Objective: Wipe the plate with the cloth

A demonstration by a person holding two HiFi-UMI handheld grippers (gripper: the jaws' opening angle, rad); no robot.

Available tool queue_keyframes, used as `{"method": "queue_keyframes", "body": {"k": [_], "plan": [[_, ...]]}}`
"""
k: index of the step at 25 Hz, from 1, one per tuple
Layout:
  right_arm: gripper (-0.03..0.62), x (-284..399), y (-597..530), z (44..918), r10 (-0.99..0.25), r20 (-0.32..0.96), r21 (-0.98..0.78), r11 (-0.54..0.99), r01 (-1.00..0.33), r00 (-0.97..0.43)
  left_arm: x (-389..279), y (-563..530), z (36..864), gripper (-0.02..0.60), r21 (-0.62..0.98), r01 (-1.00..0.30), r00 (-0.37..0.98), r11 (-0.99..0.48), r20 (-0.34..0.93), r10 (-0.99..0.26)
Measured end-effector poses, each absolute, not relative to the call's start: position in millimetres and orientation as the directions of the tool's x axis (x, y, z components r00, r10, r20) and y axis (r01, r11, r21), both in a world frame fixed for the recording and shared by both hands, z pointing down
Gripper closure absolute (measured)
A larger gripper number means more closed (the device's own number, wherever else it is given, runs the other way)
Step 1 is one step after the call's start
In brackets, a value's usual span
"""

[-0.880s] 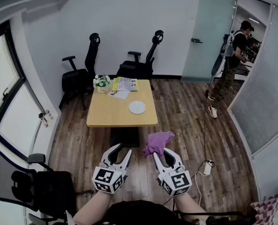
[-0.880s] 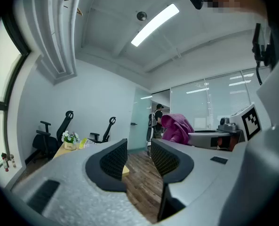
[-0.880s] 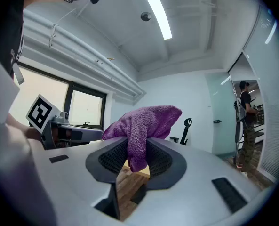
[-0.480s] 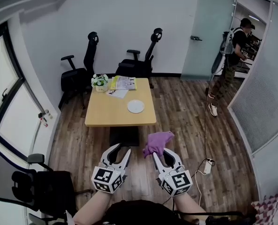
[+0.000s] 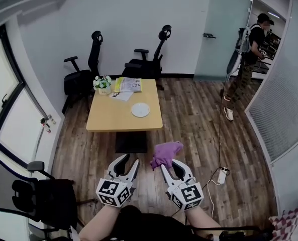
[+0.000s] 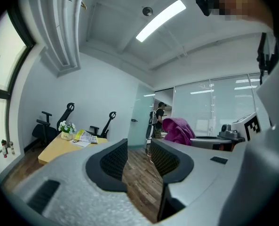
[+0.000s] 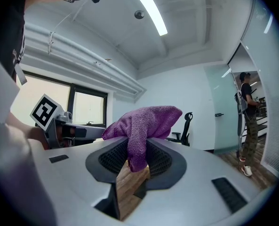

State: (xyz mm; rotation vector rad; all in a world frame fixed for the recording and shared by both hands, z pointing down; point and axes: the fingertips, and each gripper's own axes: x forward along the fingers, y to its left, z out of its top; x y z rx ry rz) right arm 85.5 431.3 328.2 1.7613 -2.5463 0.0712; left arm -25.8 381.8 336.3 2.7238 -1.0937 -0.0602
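Note:
A white plate (image 5: 140, 110) lies on the wooden table (image 5: 111, 121) well ahead of me, right of its middle. My right gripper (image 5: 167, 165) is shut on a purple cloth (image 5: 165, 153), which bunches over its fingertips; in the right gripper view the cloth (image 7: 141, 123) drapes across both jaws. Beside it my left gripper (image 5: 126, 165) is open and holds nothing, with floorboards showing between its jaws in the left gripper view (image 6: 138, 157). Both grippers hover over the wood floor, short of the table.
A small flower pot (image 5: 103, 84) and yellow papers (image 5: 127, 85) sit at the table's far end. Two black office chairs (image 5: 84, 73) stand behind it, another chair (image 5: 35, 197) at my near left. A person (image 5: 248, 59) stands by the glass door. A power strip (image 5: 221, 175) lies on the floor.
The table and plate have drifted slightly left and nearer in the head view as I walk forward. Both grippers keep their pose, the cloth still clamped in the right one.

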Motion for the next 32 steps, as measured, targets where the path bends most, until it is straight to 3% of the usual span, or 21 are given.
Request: {"method": "queue_keyframes", "body": {"k": [14, 32], "plan": [[0.488, 81, 381, 337, -0.912, 0.071, 0.01, 0.406, -0.914, -0.404, -29, 340, 345, 0.431, 0.17, -0.727, 0.68, -0.665, 0.043, -0.732], [0.488, 13, 168, 319, -0.941, 0.088, 0.062, 0.332, -0.941, -0.326, -94, 114, 333, 0.433, 0.178, -0.668, 0.736, -0.723, 0.011, -0.677]]}}
